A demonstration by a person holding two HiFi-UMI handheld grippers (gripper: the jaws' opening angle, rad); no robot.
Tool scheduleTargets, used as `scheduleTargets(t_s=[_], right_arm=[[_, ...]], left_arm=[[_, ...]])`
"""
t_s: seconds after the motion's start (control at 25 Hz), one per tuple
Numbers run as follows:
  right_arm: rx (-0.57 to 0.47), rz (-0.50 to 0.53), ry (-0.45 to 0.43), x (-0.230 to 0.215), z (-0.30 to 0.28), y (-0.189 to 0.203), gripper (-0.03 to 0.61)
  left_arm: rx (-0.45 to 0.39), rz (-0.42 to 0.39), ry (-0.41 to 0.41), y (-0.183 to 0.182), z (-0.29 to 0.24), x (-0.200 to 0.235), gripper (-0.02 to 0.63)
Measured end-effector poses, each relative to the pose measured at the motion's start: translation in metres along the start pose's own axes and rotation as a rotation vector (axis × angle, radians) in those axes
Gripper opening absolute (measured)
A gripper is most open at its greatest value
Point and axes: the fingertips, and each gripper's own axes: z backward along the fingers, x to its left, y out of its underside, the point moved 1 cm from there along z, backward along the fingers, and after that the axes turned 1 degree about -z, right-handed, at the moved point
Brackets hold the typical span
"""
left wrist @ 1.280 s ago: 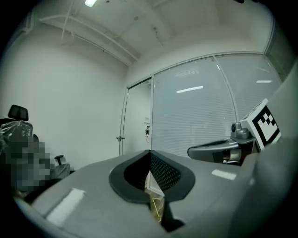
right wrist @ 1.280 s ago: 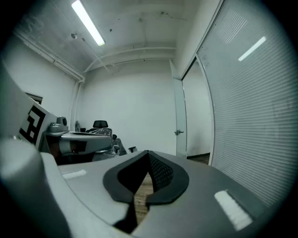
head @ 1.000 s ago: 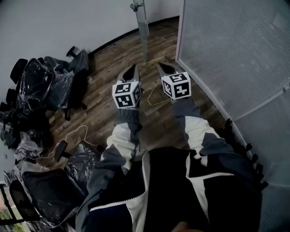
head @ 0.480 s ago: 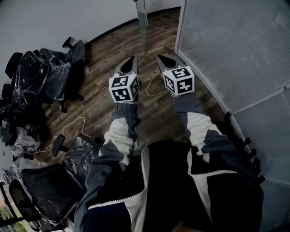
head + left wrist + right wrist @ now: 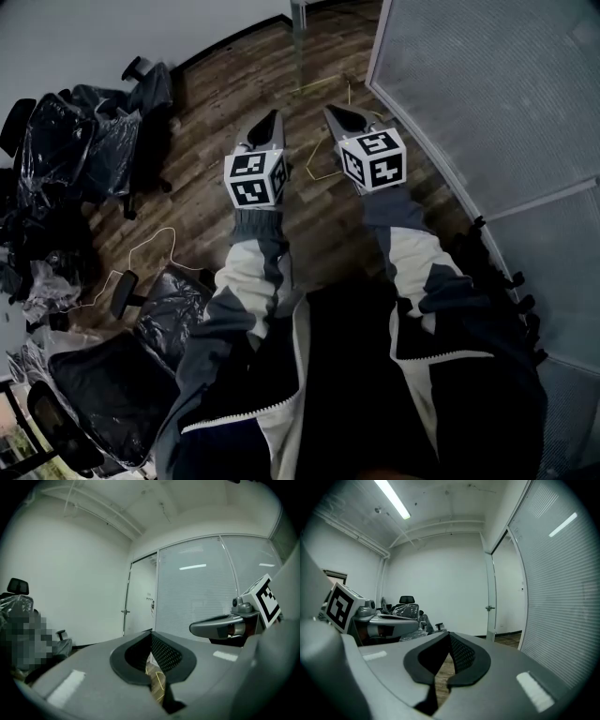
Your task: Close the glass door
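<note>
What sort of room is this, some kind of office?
Probably an office not yet in use. Swivel chairs wrapped in plastic are bunched by the wall, a glass partition runs along one side, and a glass door stands at the far end of the wood floor.

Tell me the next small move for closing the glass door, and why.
Probably step forward and bring the right gripper toward the glass door. Both it and the left gripper are shut and empty. The door stands open ahead, beyond both tips, and its handle is far off and untouched, so nothing can push it yet.
</note>
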Motion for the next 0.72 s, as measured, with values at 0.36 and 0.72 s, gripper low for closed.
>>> scheduleTargets(t_s=[0.36,0.72], right_arm=[[-0.007,-0.017,-0.025,0.001,-0.034,-0.004,0.005],[-0.046,0.011,-0.11,-0.036,-0.1,-0.026,0.005]], left_arm=[[0.006,0.013,-0.023,0.007,-0.009,0.032,0.002],[-0.003,0.003,-0.105,-0.009,-0.058,0.063,0.002]])
